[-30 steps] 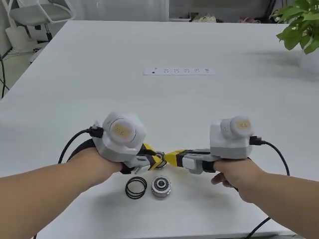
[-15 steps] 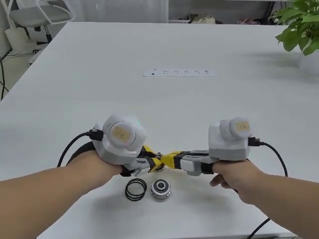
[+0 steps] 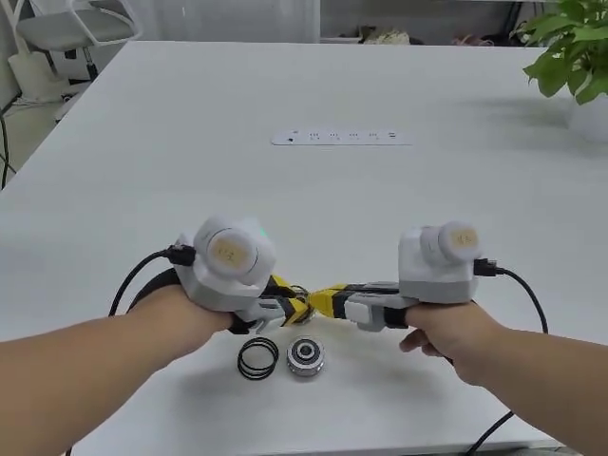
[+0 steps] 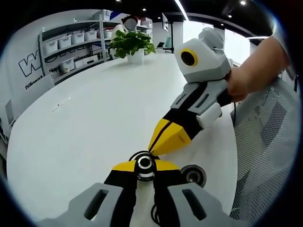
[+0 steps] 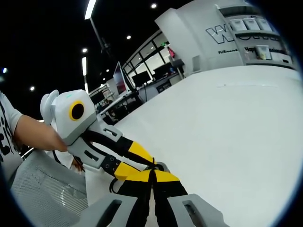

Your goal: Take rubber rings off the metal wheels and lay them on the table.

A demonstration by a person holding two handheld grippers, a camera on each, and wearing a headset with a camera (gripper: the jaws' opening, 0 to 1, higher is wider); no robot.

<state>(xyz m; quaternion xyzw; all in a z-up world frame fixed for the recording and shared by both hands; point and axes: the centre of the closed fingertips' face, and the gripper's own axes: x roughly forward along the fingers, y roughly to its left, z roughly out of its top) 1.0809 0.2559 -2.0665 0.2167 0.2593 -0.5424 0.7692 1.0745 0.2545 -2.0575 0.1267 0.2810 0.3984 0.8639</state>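
My left gripper (image 3: pixel 293 306) (image 4: pixel 144 166) is shut on a small metal wheel (image 4: pixel 144 163), held just above the white table (image 3: pixel 313 209). A black rubber ring (image 4: pixel 140 154) sits around that wheel. My right gripper (image 3: pixel 319 301) (image 5: pixel 151 176) meets it tip to tip, its jaws closed on the ring's edge. In the left gripper view the right gripper (image 4: pixel 154 150) points down at the wheel. On the table below lie loose black rubber rings (image 3: pixel 257 357) and beside them a bare metal wheel (image 3: pixel 306 354) (image 4: pixel 193 175).
A white power strip (image 3: pixel 332 138) lies mid-table. A green plant (image 3: pixel 570 52) stands at the far right and a white chair (image 3: pixel 66 28) beyond the far left corner. Black cables (image 3: pixel 142 275) trail from both grippers. The table's near edge runs just under my arms.
The two grippers pressed closer together half a second ago and have eased slightly apart again. The rings and the wheel on the table have not moved.
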